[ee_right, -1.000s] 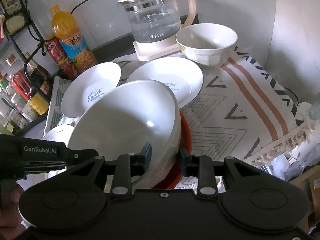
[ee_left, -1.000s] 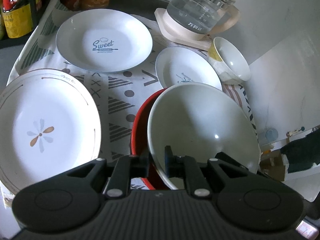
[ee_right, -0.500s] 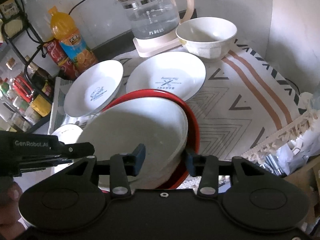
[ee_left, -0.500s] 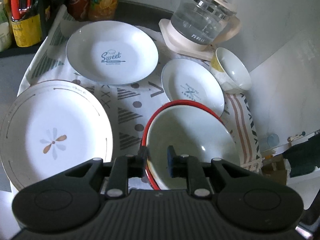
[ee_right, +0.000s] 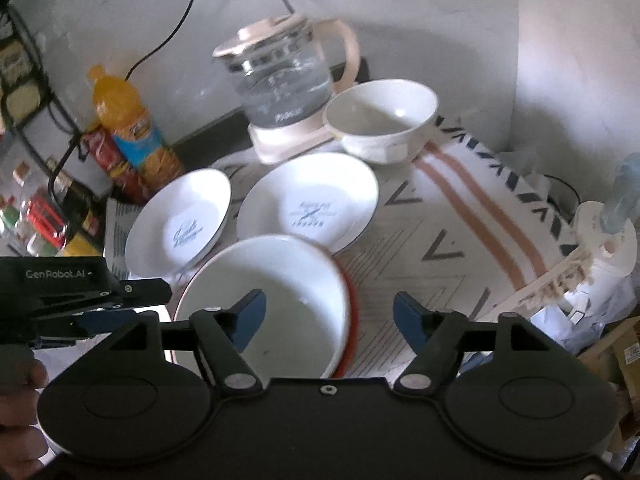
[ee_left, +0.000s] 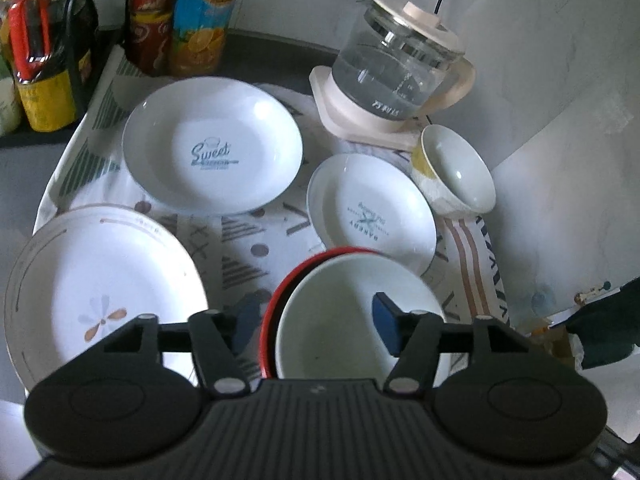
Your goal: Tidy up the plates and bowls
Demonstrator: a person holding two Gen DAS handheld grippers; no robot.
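A large white bowl (ee_left: 352, 320) sits nested inside a red bowl (ee_left: 269, 320) on the patterned cloth; it also shows in the right wrist view (ee_right: 276, 300). My left gripper (ee_left: 316, 330) is open with its fingers either side of the bowls' near rim. My right gripper (ee_right: 328, 316) is open over the same bowls' right edge. Beyond lie a "Sweet" plate (ee_left: 212, 146), a "Bakery" plate (ee_left: 372, 214), a flower plate (ee_left: 100, 300) at the left and a small white bowl (ee_left: 456, 176) by the kettle.
A glass kettle (ee_left: 396, 64) on its cream base stands at the back. Drink bottles (ee_left: 200, 12) and a rack of jars (ee_left: 36, 80) line the back left. A white wall (ee_left: 560, 160) closes the right side. The cloth's fringed edge (ee_right: 560, 276) hangs at the right.
Both grippers were shut on the white bowl's rim, holding it tilted. The bowl has come down into the red bowl, and both grippers have opened and let it go.
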